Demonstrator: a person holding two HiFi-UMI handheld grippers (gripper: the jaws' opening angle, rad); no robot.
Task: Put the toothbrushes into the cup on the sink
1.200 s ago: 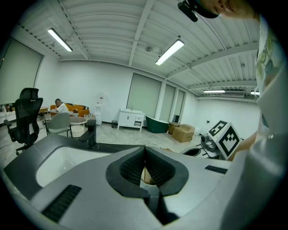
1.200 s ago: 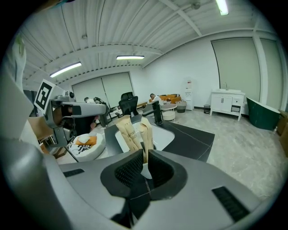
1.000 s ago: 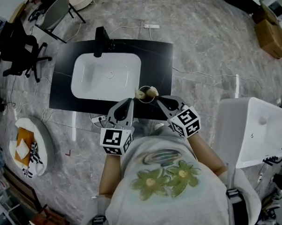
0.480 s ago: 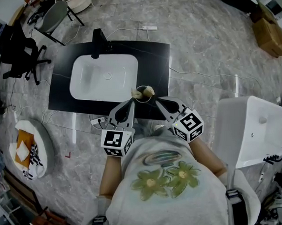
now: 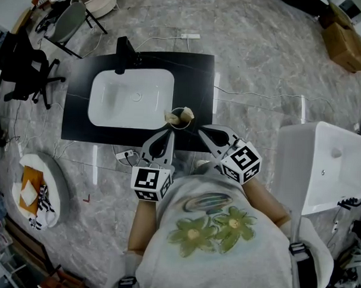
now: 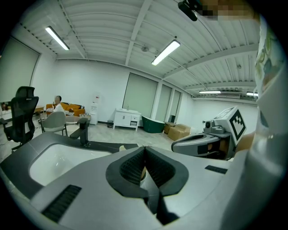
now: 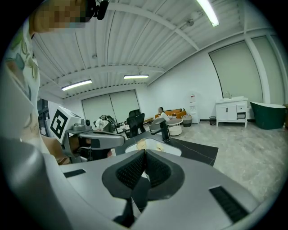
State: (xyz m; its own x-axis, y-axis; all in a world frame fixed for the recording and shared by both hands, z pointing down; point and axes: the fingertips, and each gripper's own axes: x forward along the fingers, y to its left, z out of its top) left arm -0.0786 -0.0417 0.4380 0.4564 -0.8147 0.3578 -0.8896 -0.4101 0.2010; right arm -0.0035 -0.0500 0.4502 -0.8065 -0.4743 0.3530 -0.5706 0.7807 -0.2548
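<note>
Head view: cup [image 5: 180, 119] on bench [image 5: 198, 75], near-right of basin [image 5: 130, 98], holds toothbrushes [image 5: 188, 114]; placing looks done. Left hand-held gripper [image 5: 169, 131] and right hand-held gripper [image 5: 201, 130] sit just near of it.
Left gripper view: jaws together, empty.
Right gripper view: likewise, nothing to carry.

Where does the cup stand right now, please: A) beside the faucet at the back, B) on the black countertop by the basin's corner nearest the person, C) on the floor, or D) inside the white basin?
B: the cup stands on the black countertop, just off the near right corner of the white basin.
</note>
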